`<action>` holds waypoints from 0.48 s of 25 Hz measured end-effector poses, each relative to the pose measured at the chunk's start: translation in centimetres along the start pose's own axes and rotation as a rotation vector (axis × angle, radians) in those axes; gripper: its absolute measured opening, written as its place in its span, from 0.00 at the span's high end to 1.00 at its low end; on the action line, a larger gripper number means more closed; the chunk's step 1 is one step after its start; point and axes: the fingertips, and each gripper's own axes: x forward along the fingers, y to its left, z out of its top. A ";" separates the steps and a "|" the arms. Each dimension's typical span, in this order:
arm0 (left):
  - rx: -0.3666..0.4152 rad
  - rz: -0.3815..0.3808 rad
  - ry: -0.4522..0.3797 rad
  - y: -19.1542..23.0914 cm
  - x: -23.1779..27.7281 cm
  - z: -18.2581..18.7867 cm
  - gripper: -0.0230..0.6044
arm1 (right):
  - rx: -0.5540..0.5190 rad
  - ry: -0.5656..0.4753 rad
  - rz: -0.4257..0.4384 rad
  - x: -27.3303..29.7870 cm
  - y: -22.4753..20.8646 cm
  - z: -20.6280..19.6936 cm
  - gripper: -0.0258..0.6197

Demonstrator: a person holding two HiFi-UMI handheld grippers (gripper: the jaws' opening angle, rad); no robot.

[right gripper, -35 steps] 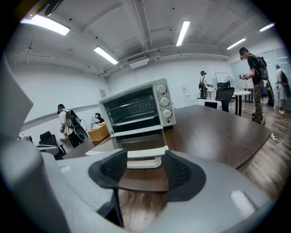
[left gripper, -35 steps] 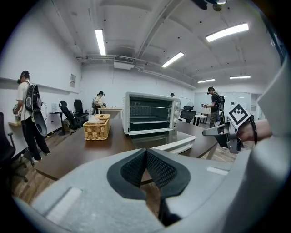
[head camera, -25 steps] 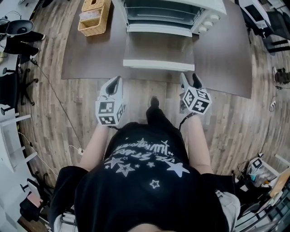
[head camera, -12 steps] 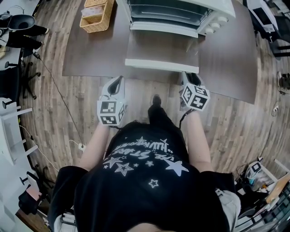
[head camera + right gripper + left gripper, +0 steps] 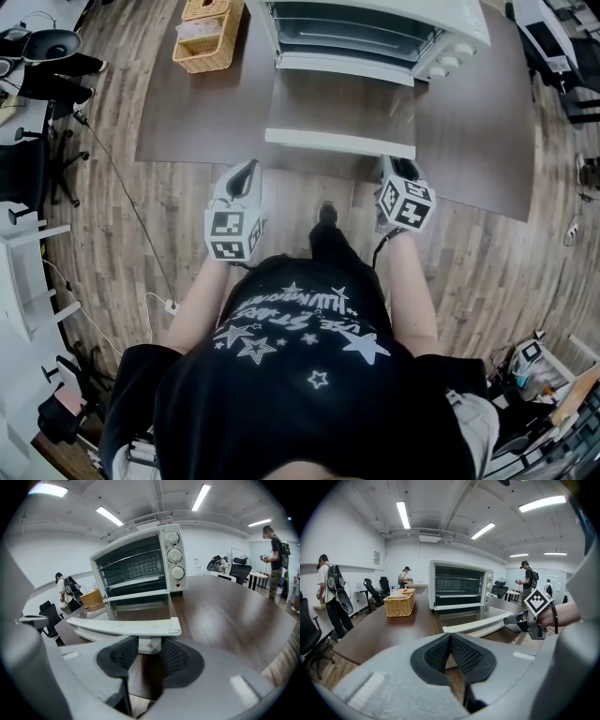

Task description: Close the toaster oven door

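Observation:
The white toaster oven stands at the back of the brown table, its glass door folded down flat with the white handle along its front edge. My right gripper is at the handle's right end. In the right gripper view the handle crosses just above my jaws, and its mounting post sits between the pads of my right gripper. The jaws are closing on it, not visibly pressing. My left gripper hovers off the table's front edge, left of the door, shut on nothing.
A wicker basket sits on the table left of the oven. The oven's three knobs face me on its right side. The person's shoe is on the wood floor below the door. People and office chairs are in the background.
My right gripper has moved forward to the right end of the door handle. My left gripper has stayed about where it was.

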 end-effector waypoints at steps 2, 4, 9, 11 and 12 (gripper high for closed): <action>-0.001 0.001 -0.006 0.2 0.0 0.3 0.95 | 0.004 -0.002 0.001 -0.1 0.1 0.2 0.71; -0.002 0.002 -0.012 0.3 0.1 0.6 0.95 | 0.012 -0.008 0.003 -0.3 0.1 0.4 0.72; -0.004 0.002 -0.026 0.6 0.1 1.1 0.95 | 0.025 -0.028 -0.002 -1.0 0.0 1.1 0.75; -0.004 0.001 -0.032 0.6 0.0 1.3 0.95 | 0.030 -0.042 -0.005 -1.4 0.0 1.6 0.76; -0.004 0.000 -0.035 0.6 -0.1 1.4 0.95 | 0.032 -0.049 -0.006 -1.6 0.0 1.8 0.76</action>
